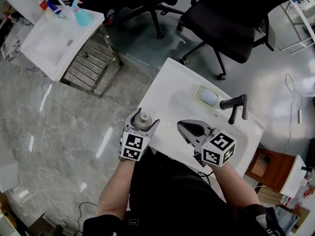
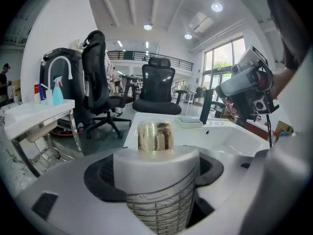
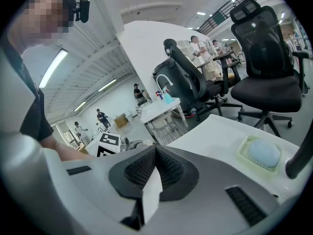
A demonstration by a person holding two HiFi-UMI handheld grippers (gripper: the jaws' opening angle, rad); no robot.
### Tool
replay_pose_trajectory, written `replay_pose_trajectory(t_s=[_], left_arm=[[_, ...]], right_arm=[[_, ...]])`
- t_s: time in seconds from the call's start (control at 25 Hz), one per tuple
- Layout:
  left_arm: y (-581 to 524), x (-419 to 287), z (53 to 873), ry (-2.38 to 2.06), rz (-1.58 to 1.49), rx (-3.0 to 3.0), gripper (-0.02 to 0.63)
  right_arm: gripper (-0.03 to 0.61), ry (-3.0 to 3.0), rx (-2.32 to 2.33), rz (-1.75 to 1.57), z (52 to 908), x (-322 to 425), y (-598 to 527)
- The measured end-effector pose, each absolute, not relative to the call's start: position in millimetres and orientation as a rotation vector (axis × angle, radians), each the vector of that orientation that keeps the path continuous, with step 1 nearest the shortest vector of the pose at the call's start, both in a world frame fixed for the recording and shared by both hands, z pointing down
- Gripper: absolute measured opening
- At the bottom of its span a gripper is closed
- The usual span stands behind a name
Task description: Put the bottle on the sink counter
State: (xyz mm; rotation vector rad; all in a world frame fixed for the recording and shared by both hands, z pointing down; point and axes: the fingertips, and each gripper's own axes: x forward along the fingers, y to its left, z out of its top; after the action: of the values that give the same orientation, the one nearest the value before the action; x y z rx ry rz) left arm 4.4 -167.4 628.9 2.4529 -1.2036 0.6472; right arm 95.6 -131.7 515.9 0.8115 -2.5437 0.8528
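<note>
A white bottle point(image 2: 159, 180) with a gold cap point(image 2: 155, 137) stands upright between the jaws of my left gripper point(image 1: 141, 124), which is shut on it. In the head view its cap point(image 1: 142, 120) shows over the near left edge of the white sink counter point(image 1: 167, 90); I cannot tell whether the bottle rests on the counter. My right gripper point(image 1: 183, 127) is over the counter's near side, right of the bottle. Its jaws are shut, with nothing between them point(image 3: 155, 173).
A black faucet point(image 1: 235, 105) and a soap dish point(image 1: 207, 96) holding a pale blue soap sit at the counter's far right. A second white sink point(image 1: 54, 43) with a teal spray bottle point(image 1: 81, 14) stands far left. Black office chairs point(image 1: 236, 23) are beyond the counter.
</note>
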Motion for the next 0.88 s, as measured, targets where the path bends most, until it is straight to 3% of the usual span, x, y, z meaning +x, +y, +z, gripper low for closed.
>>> replay_pose_trajectory(t_s=[0.88], left_arm=[[-164,4,631,-1.25,0.643,2.468,0.353]], right_arm=[[0.015,-2.531,0.809,0.871,526,106,-134]])
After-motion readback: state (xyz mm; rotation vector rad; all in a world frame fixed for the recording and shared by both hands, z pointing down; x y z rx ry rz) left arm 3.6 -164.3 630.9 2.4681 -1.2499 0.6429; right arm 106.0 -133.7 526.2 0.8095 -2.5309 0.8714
